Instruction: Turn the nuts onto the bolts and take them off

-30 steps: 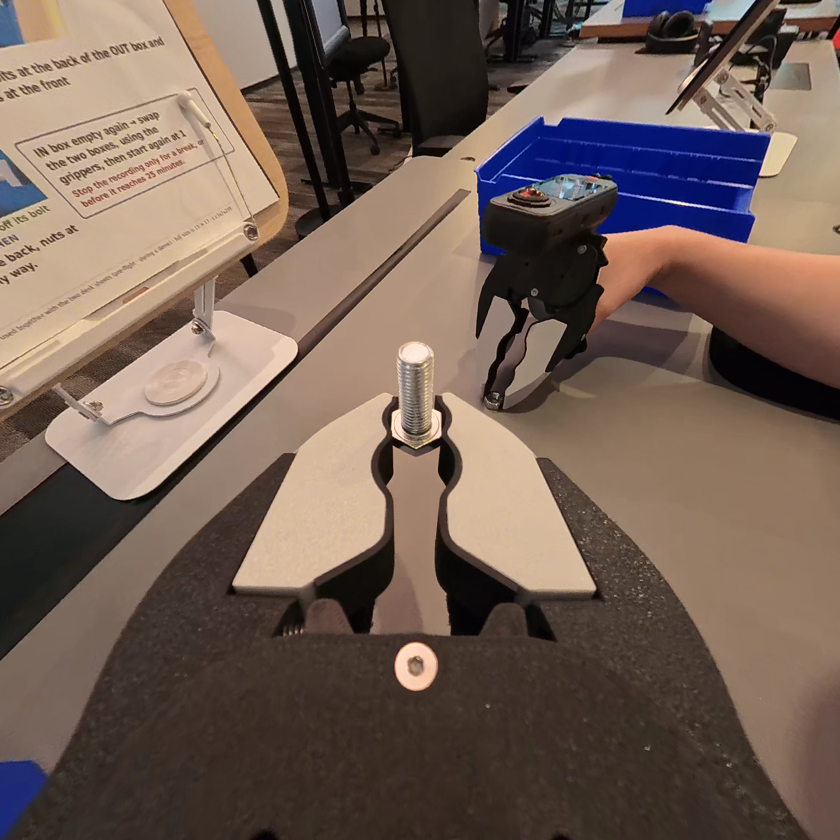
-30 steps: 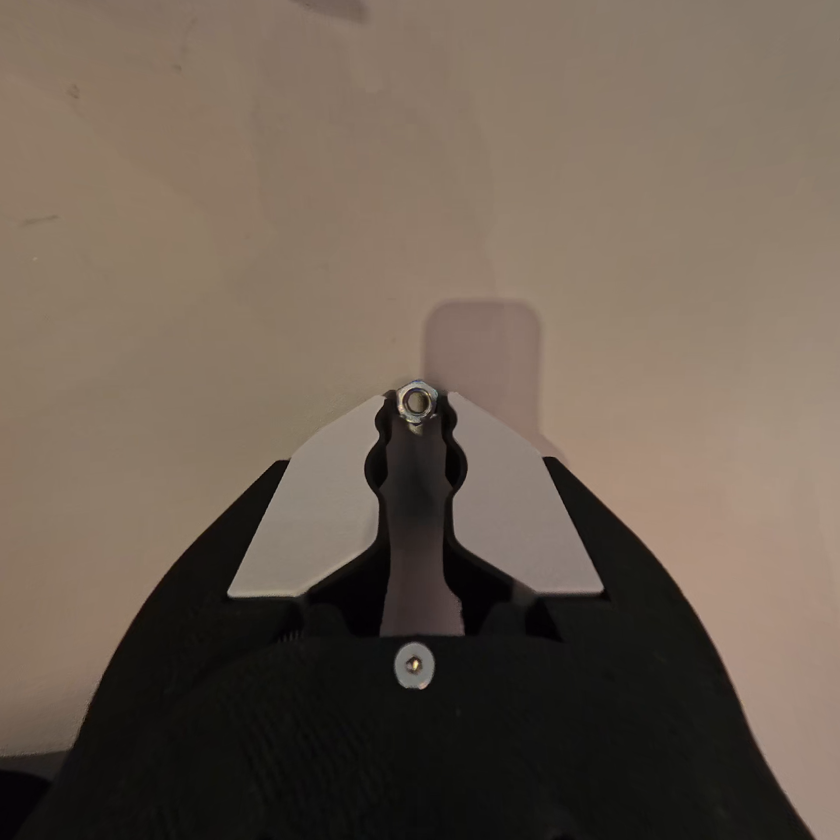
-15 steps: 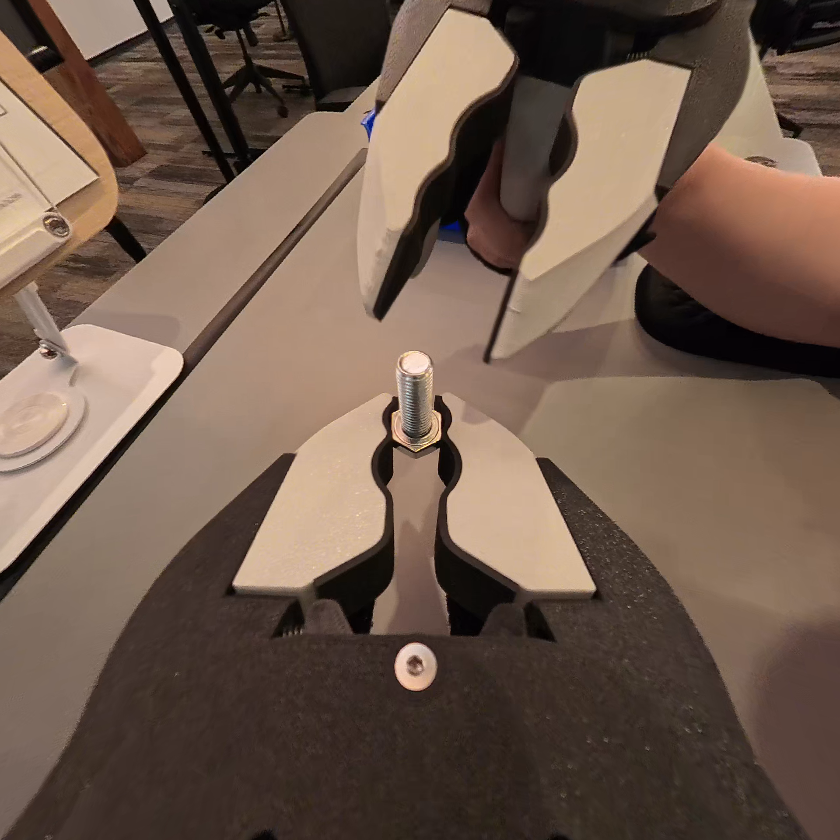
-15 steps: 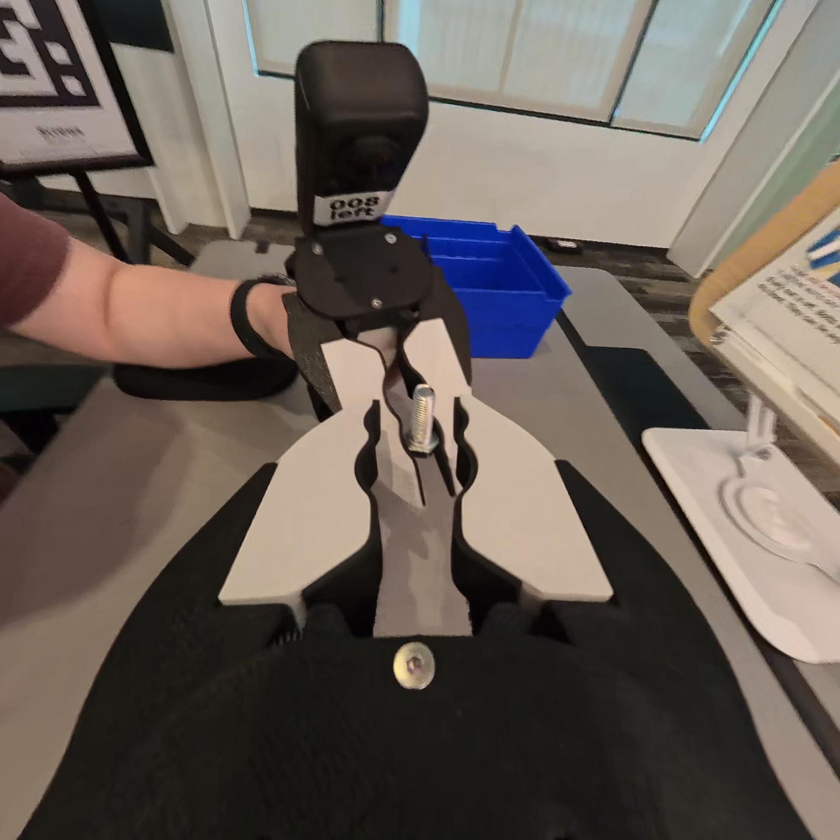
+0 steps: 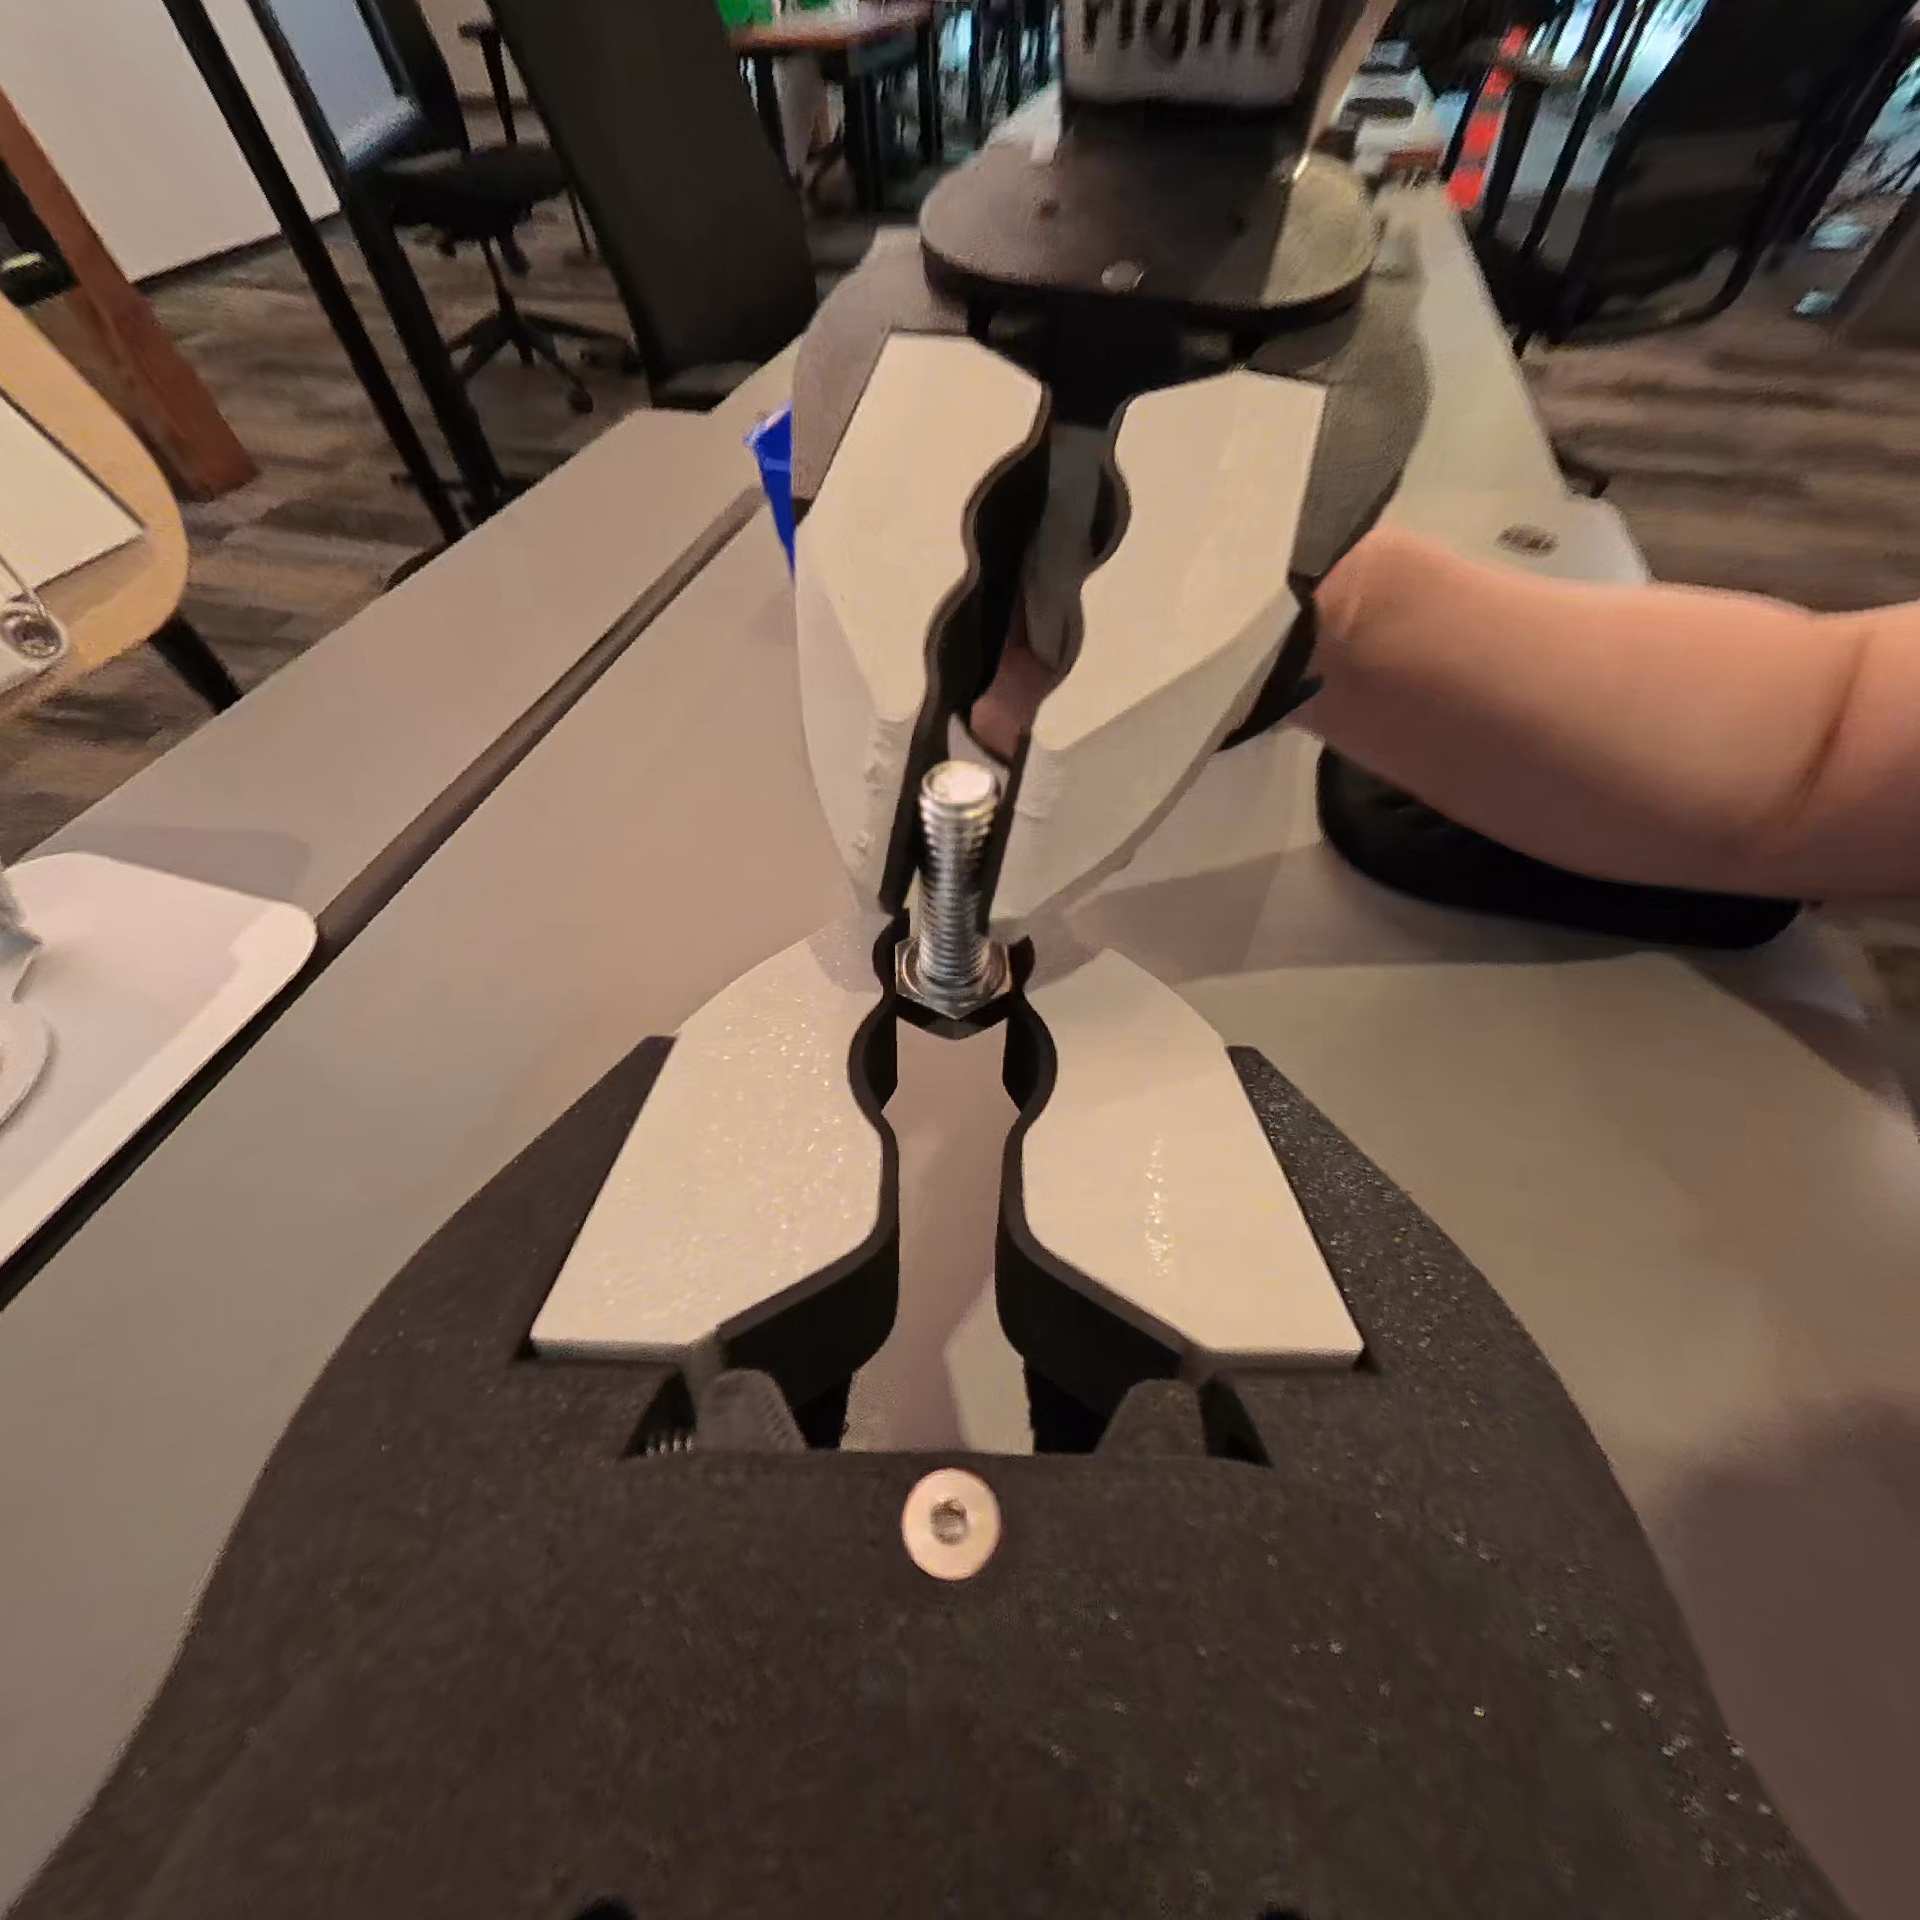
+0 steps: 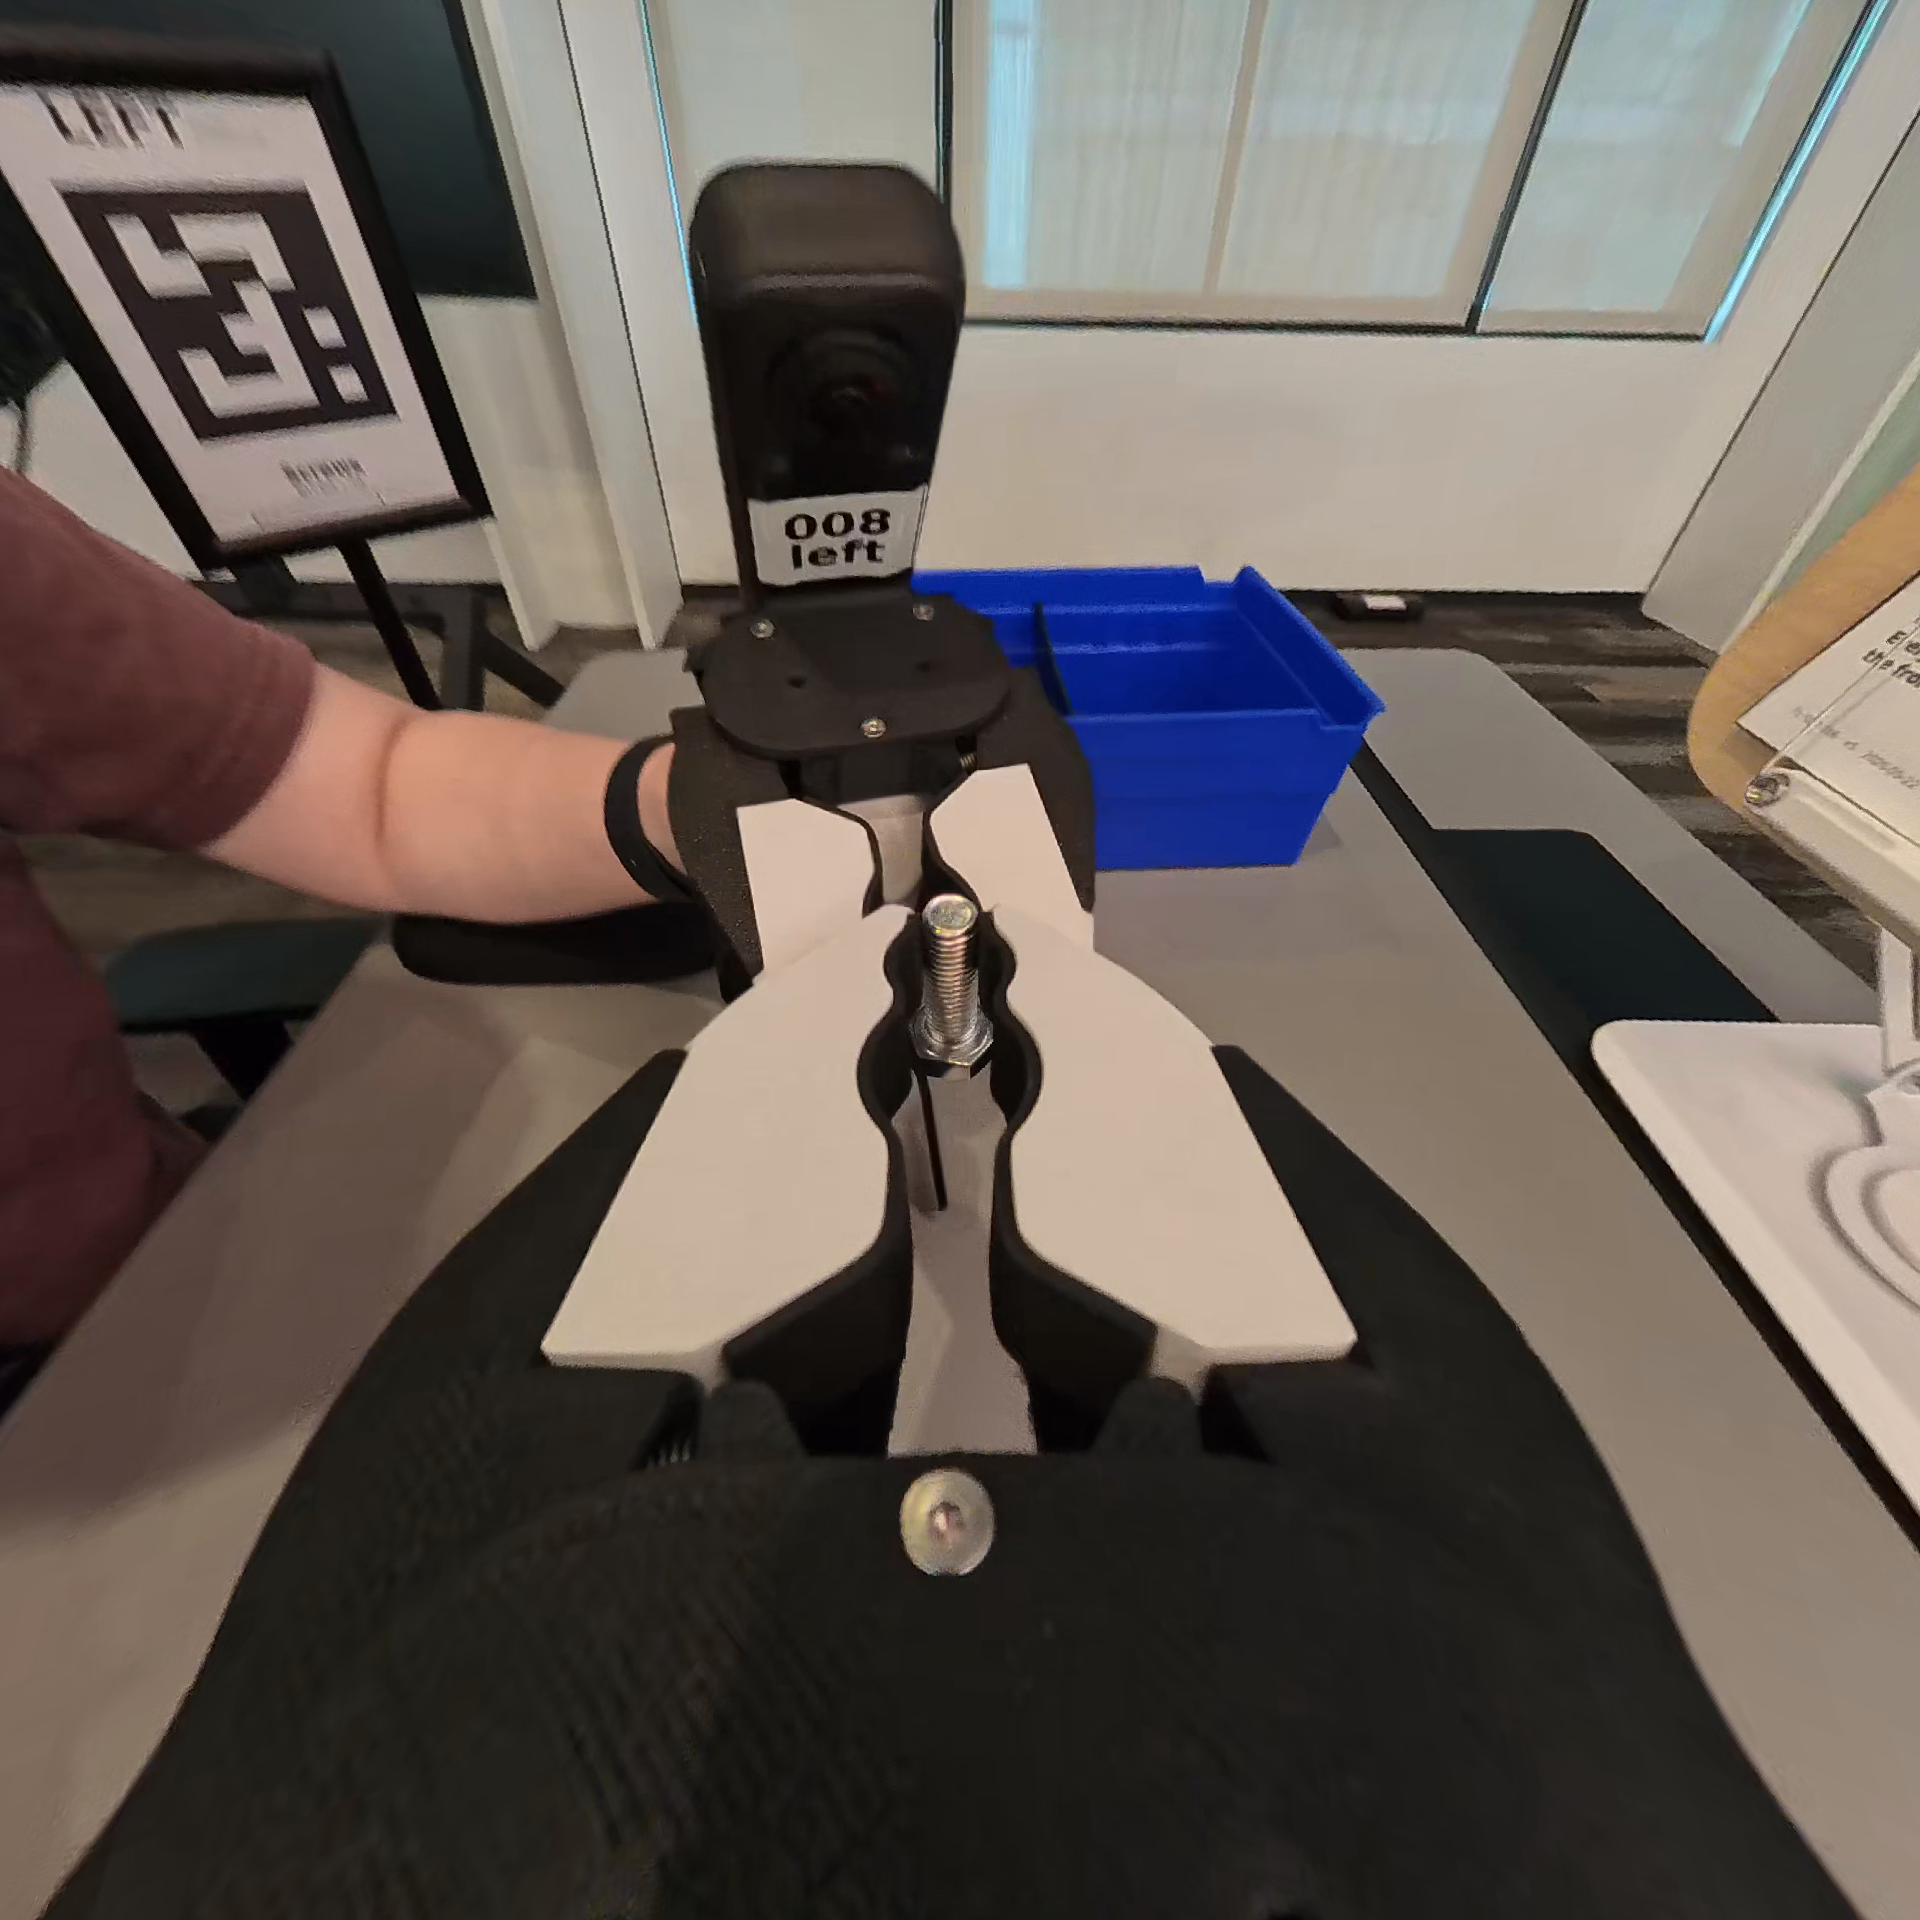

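A silver bolt (image 5: 954,883) stands upright with its threaded shank pointing up. My left gripper (image 5: 953,951) is shut on the hex at the bolt's lower end and holds it just above the grey table (image 5: 520,935). My right gripper (image 5: 954,904) comes in from the opposite side, and its fingers are closed in against the shank just above the hex. In the right wrist view the bolt (image 6: 948,977) sits between the tips of my right gripper (image 6: 948,914), with the left gripper's fingers (image 6: 805,883) behind it. No loose nut shows in either view.
A blue bin (image 6: 1195,748) stands on the table behind the left gripper. A white stand base (image 5: 135,997) with an instruction board lies to the side; it also shows in the right wrist view (image 6: 1766,1195). The person's forearms (image 5: 1610,727) (image 6: 447,810) rest on black pads. Across from one pair of fingers to the other is roughly 5 centimeters.
One second ago my right gripper held a small nut down at the table. It then opened without the nut, swung over to the bolt and closed in around the shank. The left gripper kept hold.
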A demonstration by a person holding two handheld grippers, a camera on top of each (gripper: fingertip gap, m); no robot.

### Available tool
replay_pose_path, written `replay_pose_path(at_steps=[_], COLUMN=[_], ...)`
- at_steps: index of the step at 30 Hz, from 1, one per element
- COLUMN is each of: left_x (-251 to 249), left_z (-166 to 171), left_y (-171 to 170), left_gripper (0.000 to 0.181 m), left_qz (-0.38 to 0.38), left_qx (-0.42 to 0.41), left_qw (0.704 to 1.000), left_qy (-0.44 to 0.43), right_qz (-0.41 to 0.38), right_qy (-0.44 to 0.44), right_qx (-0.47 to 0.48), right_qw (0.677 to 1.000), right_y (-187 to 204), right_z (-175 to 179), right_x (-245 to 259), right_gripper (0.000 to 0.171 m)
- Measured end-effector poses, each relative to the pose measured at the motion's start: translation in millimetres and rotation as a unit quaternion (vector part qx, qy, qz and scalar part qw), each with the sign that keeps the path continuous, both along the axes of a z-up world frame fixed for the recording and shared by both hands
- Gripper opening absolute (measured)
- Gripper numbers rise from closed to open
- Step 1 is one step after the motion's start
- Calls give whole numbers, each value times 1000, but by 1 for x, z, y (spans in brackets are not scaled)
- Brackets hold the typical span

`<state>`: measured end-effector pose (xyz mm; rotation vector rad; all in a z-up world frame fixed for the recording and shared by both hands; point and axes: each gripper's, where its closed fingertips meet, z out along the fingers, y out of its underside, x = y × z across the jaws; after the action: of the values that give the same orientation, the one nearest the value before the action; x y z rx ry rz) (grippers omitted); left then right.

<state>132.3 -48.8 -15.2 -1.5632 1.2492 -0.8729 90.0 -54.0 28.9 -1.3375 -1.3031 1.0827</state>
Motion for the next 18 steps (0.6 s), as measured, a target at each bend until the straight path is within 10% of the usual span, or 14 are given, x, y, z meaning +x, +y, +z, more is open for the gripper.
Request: replay_pose_path(at_steps=[18], left_x=[-2], left_z=[18], left_y=[5], left_gripper=[16], left_qz=[31], left_qx=[33], left_qw=[998], left_qy=[-47], right_qz=[-10], right_qy=[59], right_qx=[-18], right_qw=[998], right_y=[3], right_z=[14], right_x=[-3], right_gripper=[10])
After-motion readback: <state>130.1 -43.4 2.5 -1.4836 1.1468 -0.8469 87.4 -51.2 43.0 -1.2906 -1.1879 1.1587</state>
